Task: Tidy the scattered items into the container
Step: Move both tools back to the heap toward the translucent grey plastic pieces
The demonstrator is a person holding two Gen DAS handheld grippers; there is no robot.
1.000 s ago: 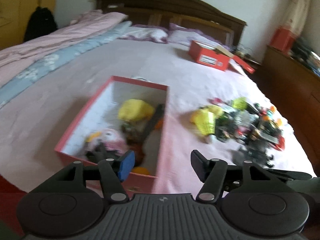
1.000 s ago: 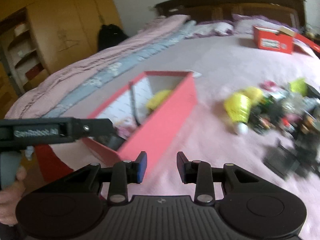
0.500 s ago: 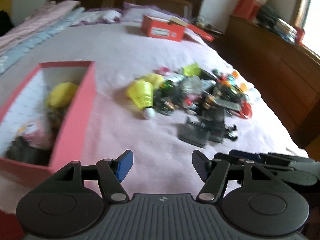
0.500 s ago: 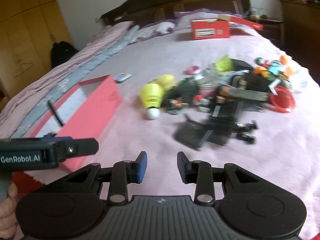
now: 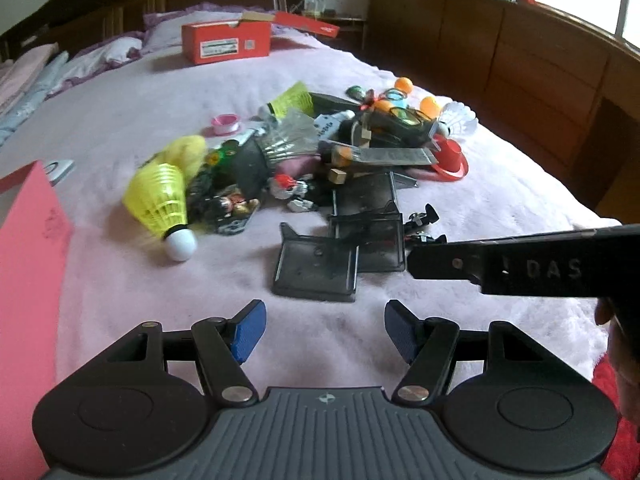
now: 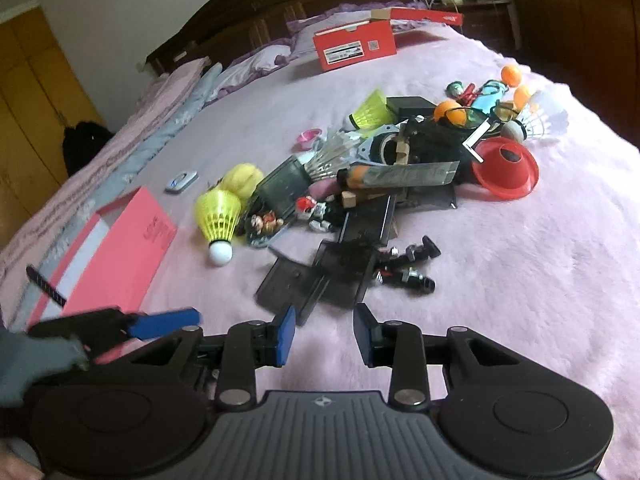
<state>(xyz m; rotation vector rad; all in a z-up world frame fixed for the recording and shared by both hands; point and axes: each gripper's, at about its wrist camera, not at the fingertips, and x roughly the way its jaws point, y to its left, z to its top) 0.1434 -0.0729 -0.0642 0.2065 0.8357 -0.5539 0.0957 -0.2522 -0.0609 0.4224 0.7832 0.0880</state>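
Observation:
A heap of scattered items lies on the pink bed: a yellow shuttlecock (image 5: 160,200) (image 6: 219,216), dark plastic trays (image 5: 316,268) (image 6: 316,280), a red cone (image 6: 505,168), orange balls (image 6: 448,111), a white shuttlecock (image 5: 460,117). The pink box (image 5: 28,264) (image 6: 120,256) stands at the left. My left gripper (image 5: 322,330) is open and empty, just short of the dark trays. My right gripper (image 6: 325,334) is open and empty, near the same trays; its body shows at the right of the left wrist view (image 5: 520,260).
A red shoebox (image 5: 226,42) (image 6: 354,46) sits far up the bed near the pillows. A wooden dresser (image 5: 520,60) runs along the right side. A small white device (image 6: 182,181) lies beyond the pink box. Wardrobes stand at the far left.
Both grippers have swung right from the pink box toward the heap and come closer to the dark trays. Both stayed open and empty.

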